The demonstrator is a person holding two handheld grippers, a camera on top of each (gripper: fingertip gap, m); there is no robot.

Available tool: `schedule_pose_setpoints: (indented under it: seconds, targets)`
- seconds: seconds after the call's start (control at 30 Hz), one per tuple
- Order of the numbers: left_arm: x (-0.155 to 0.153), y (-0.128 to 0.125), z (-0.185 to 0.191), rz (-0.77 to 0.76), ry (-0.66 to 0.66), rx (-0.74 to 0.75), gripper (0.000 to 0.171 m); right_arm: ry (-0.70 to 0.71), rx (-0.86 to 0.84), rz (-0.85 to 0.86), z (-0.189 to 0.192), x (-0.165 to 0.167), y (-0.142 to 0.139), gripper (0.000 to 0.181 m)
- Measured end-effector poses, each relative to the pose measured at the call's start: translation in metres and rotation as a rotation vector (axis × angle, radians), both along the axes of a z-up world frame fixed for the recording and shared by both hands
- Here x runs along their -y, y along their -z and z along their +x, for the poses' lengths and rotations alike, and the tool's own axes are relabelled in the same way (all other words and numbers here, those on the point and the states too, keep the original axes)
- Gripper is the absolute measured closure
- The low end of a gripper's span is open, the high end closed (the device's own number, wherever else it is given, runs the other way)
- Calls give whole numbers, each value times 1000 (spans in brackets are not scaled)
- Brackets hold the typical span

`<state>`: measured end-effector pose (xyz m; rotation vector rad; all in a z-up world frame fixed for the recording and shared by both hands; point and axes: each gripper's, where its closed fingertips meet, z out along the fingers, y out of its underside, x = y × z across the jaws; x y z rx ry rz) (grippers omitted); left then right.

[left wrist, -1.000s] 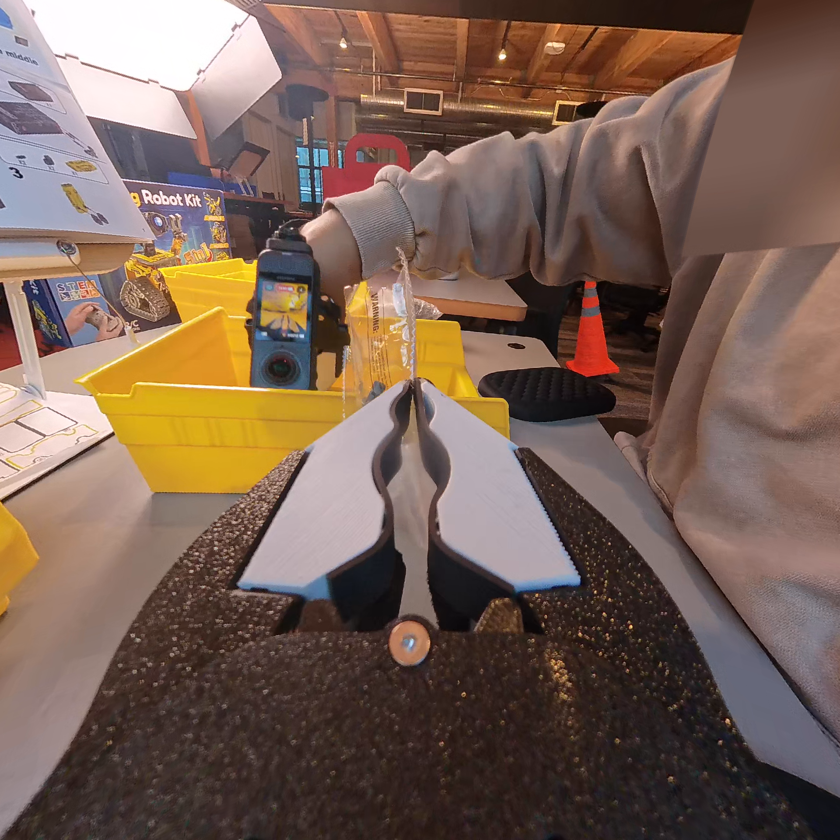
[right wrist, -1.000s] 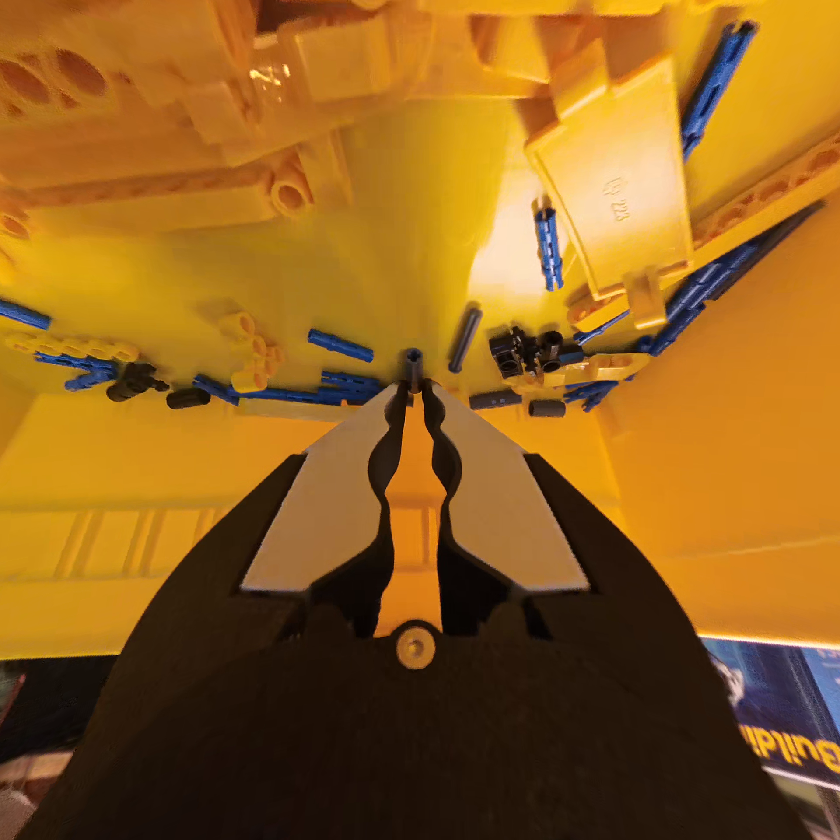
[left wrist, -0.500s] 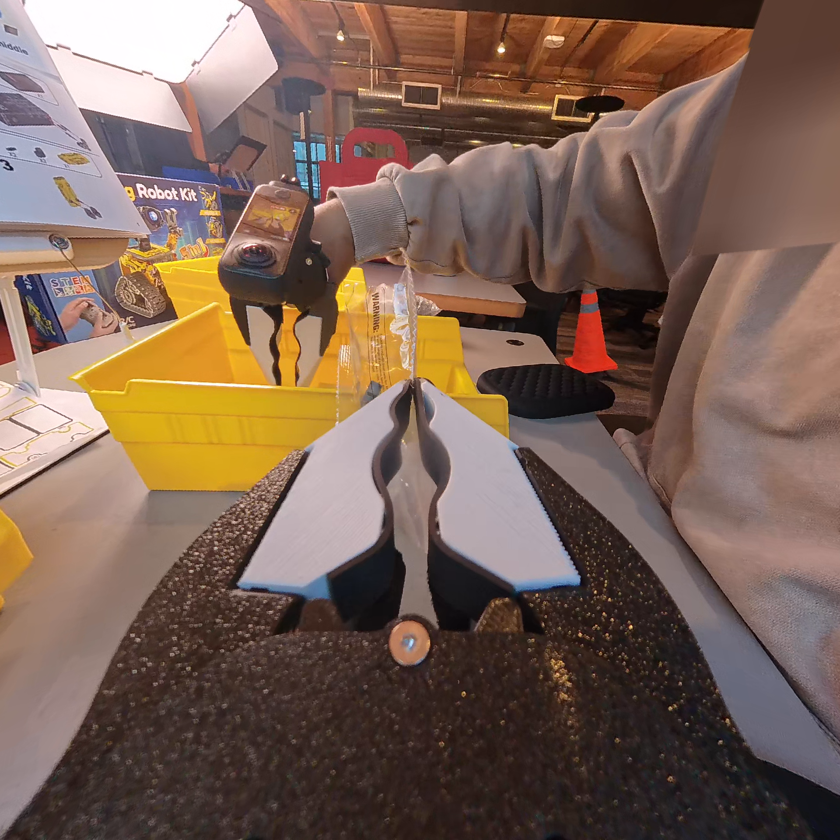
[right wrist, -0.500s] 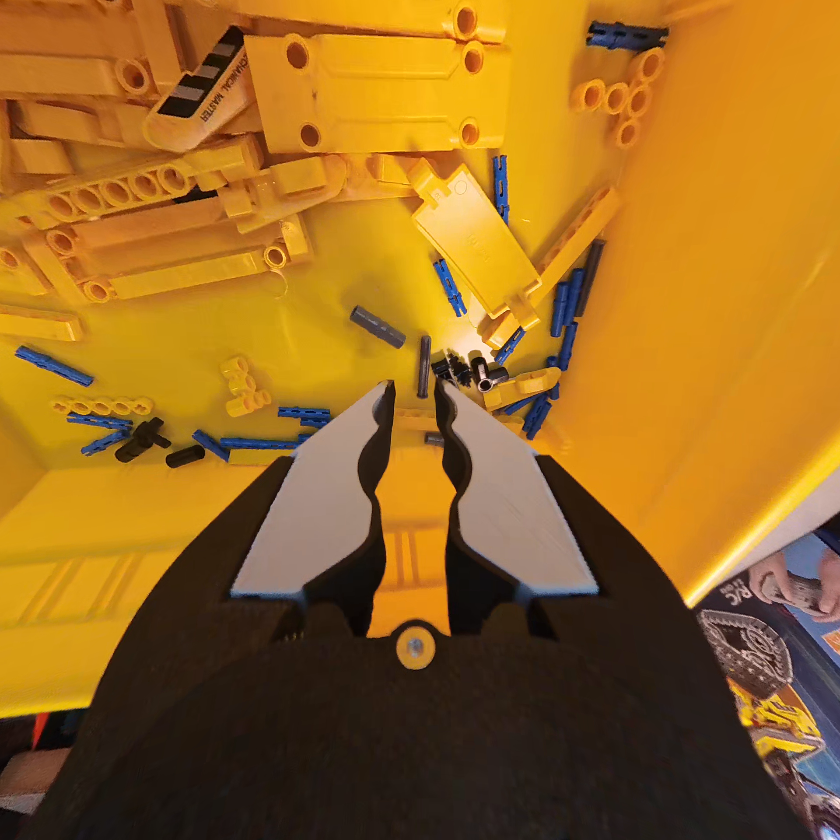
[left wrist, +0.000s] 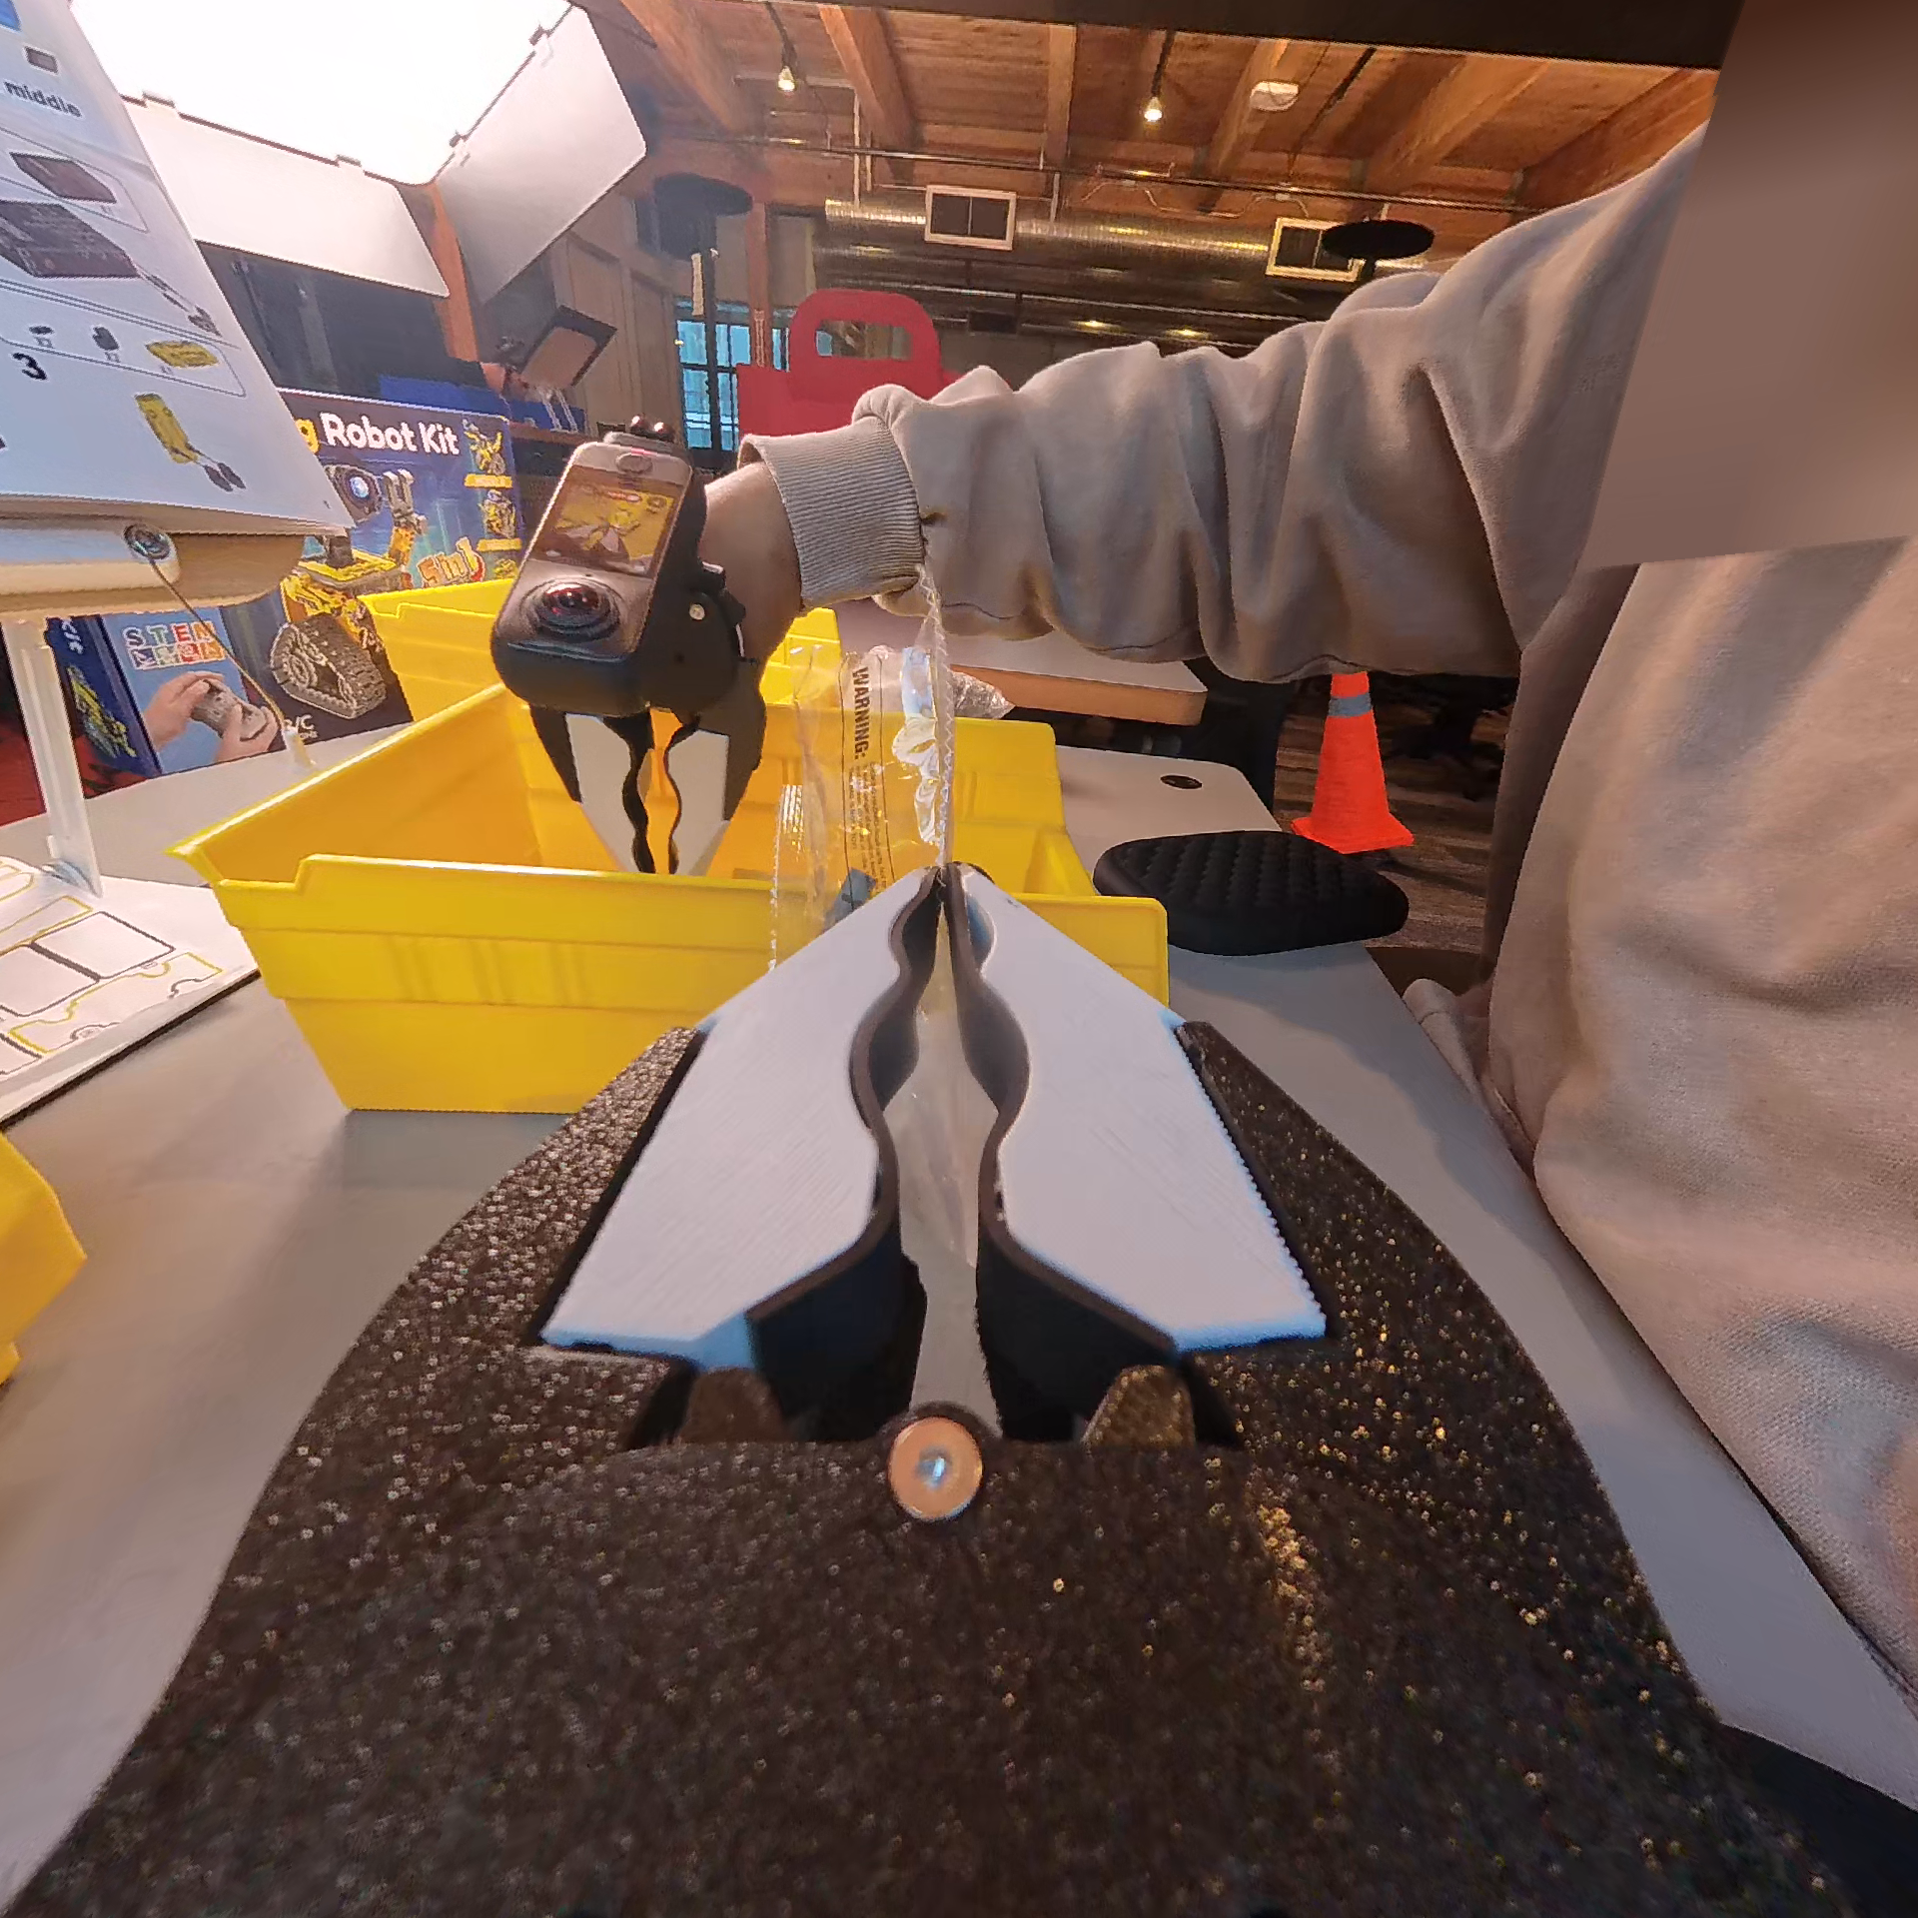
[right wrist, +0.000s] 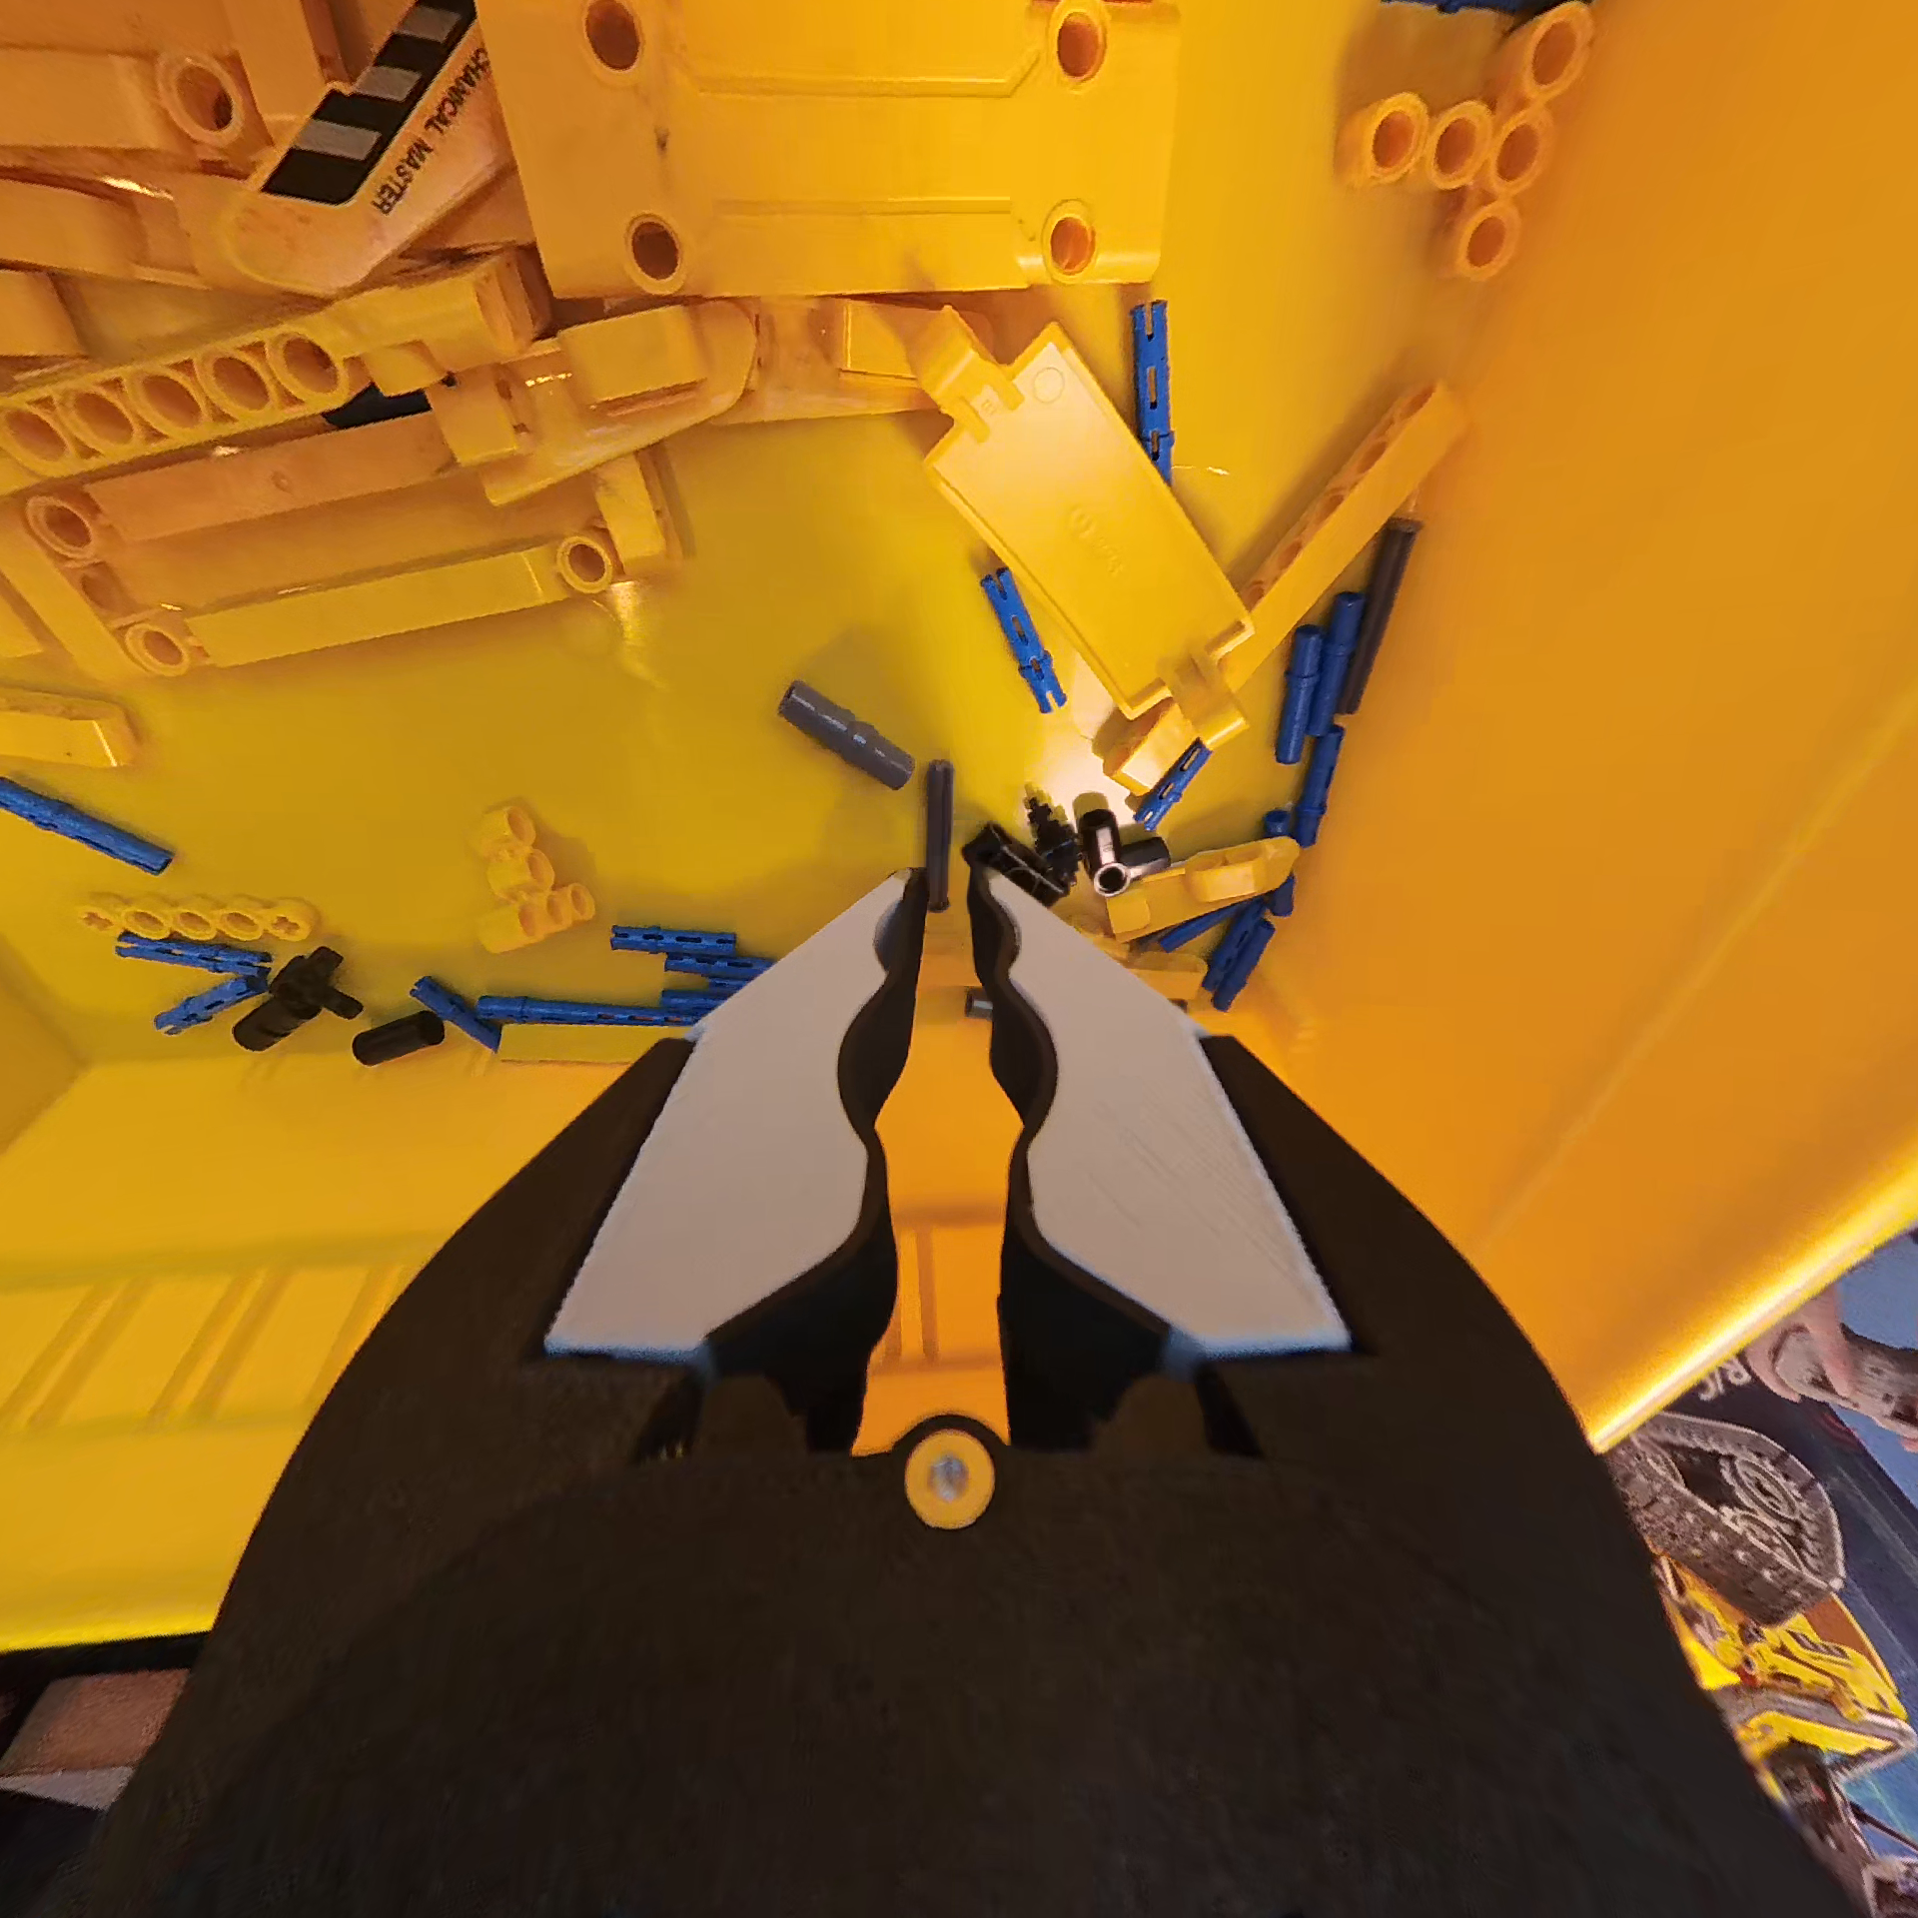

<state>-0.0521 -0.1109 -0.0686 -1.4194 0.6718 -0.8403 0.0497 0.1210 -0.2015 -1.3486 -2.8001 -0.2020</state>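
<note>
My left claw is pinched tight on a clear plastic bag above the grey tabletop. My right claw, tips slightly parted (holding nothing), hangs inside the yellow bin over a dark axle pin.

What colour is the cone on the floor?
The cone is orange with a grey band, seen best in left wrist view.

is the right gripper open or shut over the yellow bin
Open. In its own view the right gripper shows a clear gap between its fingertips, empty, above loose parts in the yellow bin.
</note>
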Motion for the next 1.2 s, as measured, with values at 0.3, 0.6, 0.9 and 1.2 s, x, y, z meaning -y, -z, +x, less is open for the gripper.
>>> schedule_pose_setpoints:
  seconds: [0.3,0.6,0.9,1.2]
  targets:
    - [0,1,1,-4,3,-2,171,10,-19,-15,0,1,0,164]
    - [1,1,2,-4,8,-2,171,24,11,-40,5,4,6,177]
    - [2,-1,2,6,12,7,171,-136,-420,-447,-61,111,-113,178]
    - [5,-6,4,26,14,3,171,-250,-549,-582,-77,177,-153,168]
